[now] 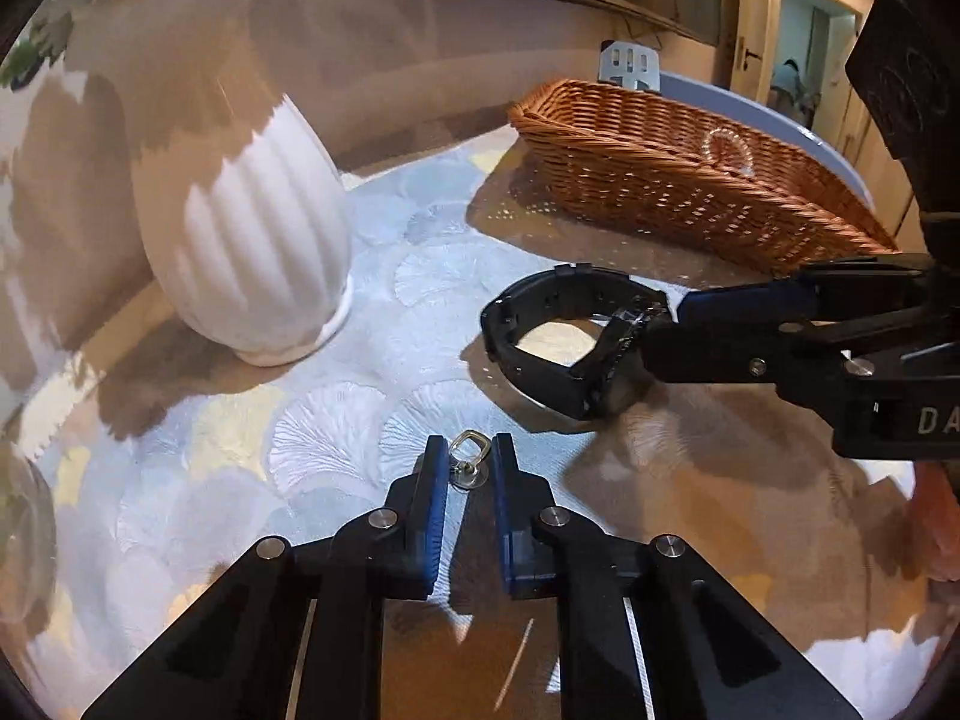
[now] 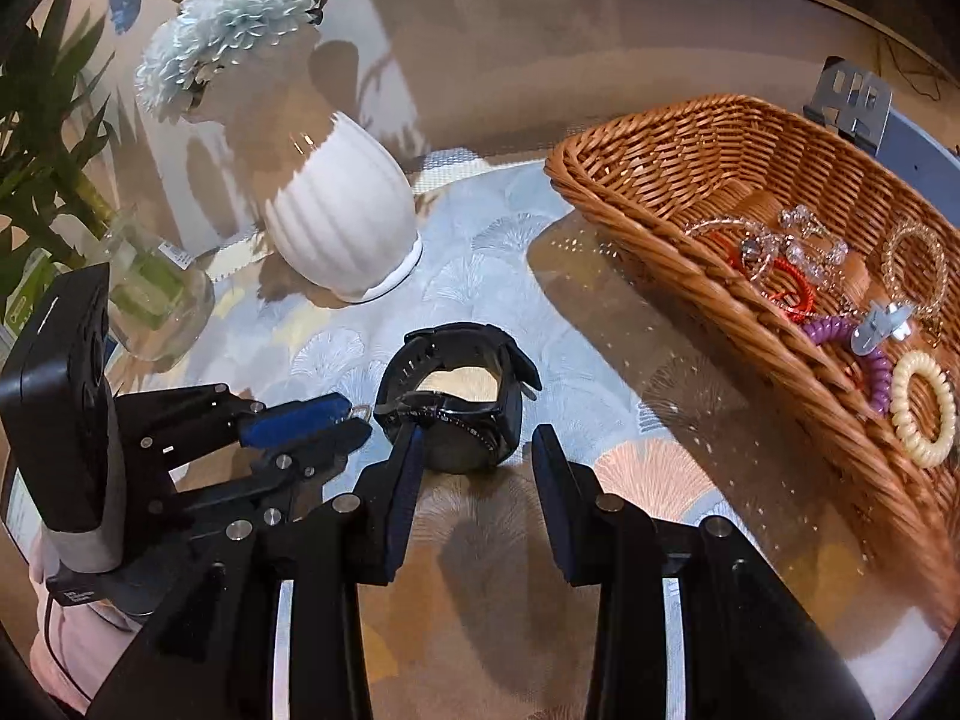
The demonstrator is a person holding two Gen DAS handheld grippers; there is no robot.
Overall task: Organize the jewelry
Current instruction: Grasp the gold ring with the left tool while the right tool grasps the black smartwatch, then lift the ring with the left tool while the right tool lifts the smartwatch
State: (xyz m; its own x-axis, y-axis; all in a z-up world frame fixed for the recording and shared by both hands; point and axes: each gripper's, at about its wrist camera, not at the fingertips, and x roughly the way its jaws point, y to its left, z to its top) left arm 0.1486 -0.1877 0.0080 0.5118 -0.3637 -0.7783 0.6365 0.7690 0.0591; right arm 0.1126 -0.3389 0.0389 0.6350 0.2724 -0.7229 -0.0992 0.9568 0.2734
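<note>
A small silver earring (image 1: 470, 457) lies on the table between the blue pads of my left gripper (image 1: 470, 459), whose jaws stand slightly apart on either side of it without clamping it. A black wristwatch (image 1: 567, 339) stands on the table just beyond. In the right wrist view the watch (image 2: 459, 399) sits right at my right gripper (image 2: 477, 444), which is open with its jaws spread on either side of the watch face. The left gripper (image 2: 351, 417) shows there at the left, by the earring (image 2: 362, 411). The wicker basket (image 2: 636, 180) holds several bracelets and hair ties.
A white ribbed vase (image 1: 252, 252) with flowers stands at the left on the patterned tablecloth (image 1: 372, 324). A glass jar with green stems (image 2: 150, 300) is at the far left. The wicker basket (image 1: 690, 180) sits at the back right. A grey stand (image 2: 852, 99) is behind the basket.
</note>
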